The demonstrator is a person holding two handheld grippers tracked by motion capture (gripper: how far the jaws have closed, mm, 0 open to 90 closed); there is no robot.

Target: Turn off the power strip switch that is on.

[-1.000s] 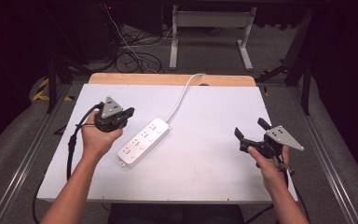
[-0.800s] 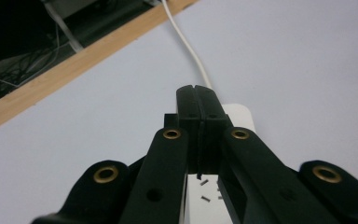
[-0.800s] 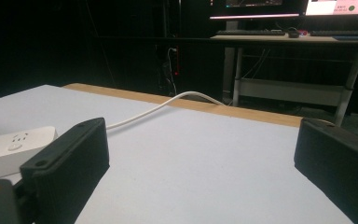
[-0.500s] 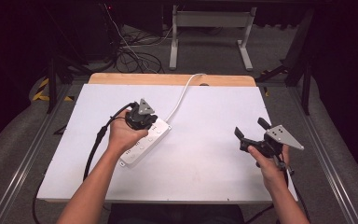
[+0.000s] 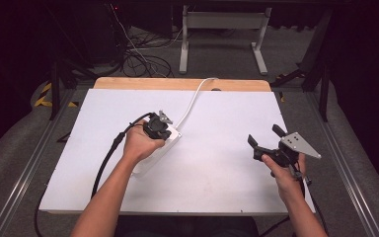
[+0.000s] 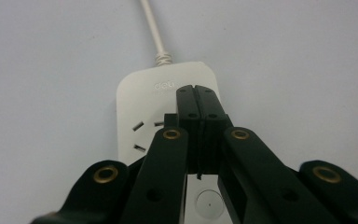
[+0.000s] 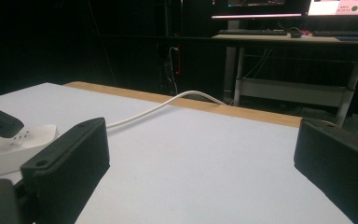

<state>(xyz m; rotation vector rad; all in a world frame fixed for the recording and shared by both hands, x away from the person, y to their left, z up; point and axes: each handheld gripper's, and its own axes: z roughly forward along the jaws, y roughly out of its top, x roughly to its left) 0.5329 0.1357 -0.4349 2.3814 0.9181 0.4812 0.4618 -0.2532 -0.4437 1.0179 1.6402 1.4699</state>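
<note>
White tabletop, dark room behind. On its left half lies a power strip, long axis running diagonally away from the person, its cord leaving over the far edge. The left gripper hangs directly over the strip's cord end, jaws pressed together and holding nothing (contact with the casing is unclear). The right gripper sits well apart to the right, 2 jaws spread wide and empty; the left hand is plainly the nearer.

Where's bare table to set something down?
Free: the stretch between the power strip and the right gripper, and the front edge between the forearms. Far right corner is also bare. Crowded: left-centre, where the left gripper, strip and white cord sit.
</note>
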